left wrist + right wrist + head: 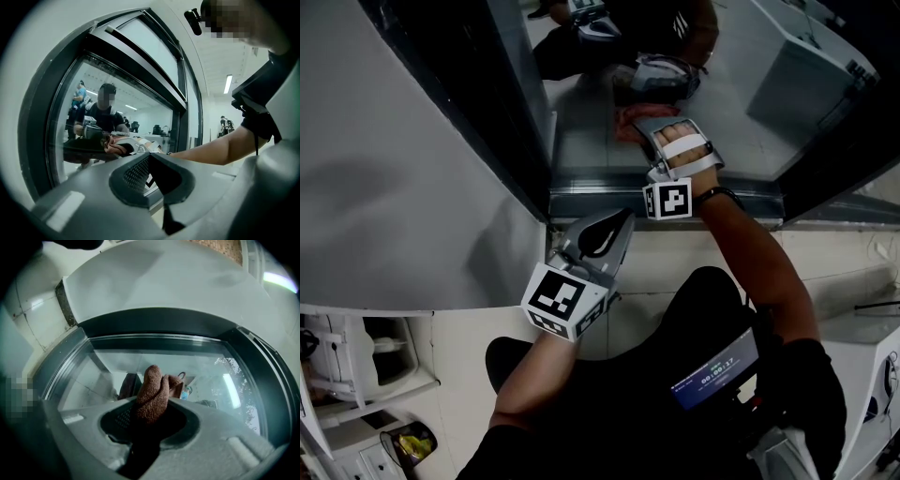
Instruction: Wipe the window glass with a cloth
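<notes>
Jaws: right gripper (153, 402) pinches a bunched rust-brown knitted cloth (152, 380); left gripper (149, 157) pressed together, empty.
Cloth: nubbly, folded, against clear window glass (154, 355) near its lower edge.
Surround: smooth dark metal frame (154, 322).

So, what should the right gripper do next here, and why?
Probably sweep the right gripper sideways across the glass. Its jaws are shut on the cloth, whose bunched tip sits at the lower pane, seemingly touching it, with much pane to either side. The left gripper is shut and empty, below the frame.
</notes>
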`<action>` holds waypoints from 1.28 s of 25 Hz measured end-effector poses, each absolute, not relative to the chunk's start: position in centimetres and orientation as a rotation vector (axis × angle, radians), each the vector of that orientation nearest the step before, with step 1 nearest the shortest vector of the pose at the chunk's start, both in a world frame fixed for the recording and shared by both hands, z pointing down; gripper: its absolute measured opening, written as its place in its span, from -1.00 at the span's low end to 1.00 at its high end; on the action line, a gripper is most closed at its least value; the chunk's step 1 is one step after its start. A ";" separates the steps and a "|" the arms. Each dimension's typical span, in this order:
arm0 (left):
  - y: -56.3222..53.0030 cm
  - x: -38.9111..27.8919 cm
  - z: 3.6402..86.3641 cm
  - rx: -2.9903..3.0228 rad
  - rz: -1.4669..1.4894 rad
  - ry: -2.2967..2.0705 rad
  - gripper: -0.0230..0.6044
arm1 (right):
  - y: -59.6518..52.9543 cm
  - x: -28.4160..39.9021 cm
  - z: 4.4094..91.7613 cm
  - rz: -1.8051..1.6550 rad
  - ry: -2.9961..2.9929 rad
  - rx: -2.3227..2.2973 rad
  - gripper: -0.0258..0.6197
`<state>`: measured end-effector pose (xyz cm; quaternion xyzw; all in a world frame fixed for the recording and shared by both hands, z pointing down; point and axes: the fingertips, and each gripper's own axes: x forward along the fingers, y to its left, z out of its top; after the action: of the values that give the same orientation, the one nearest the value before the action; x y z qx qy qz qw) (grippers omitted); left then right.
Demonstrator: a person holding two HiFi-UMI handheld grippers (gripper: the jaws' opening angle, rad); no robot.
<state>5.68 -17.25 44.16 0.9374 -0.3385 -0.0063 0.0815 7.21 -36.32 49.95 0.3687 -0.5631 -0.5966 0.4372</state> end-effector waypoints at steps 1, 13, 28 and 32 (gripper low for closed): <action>-17.2 5.7 44.1 2.802 -0.017 -1.011 -0.87 | -36.3 7.2 50.3 -1.481 -1.402 0.910 -0.69; -16.9 5.8 44.3 2.799 -0.004 -1.012 -0.87 | -36.2 7.3 52.0 -1.405 -1.451 0.873 -0.69; -16.4 6.8 43.0 2.845 0.005 -0.961 -0.87 | -30.7 11.8 31.4 -1.558 -1.457 1.134 -0.69; -16.4 7.0 42.9 2.852 0.009 -0.952 -0.87 | -30.8 15.0 24.7 -1.631 -1.316 1.279 -0.69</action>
<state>7.03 -16.38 42.86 0.9464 -0.3160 0.0029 0.0676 14.96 -30.78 24.67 0.4905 -0.5049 -0.6255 0.3365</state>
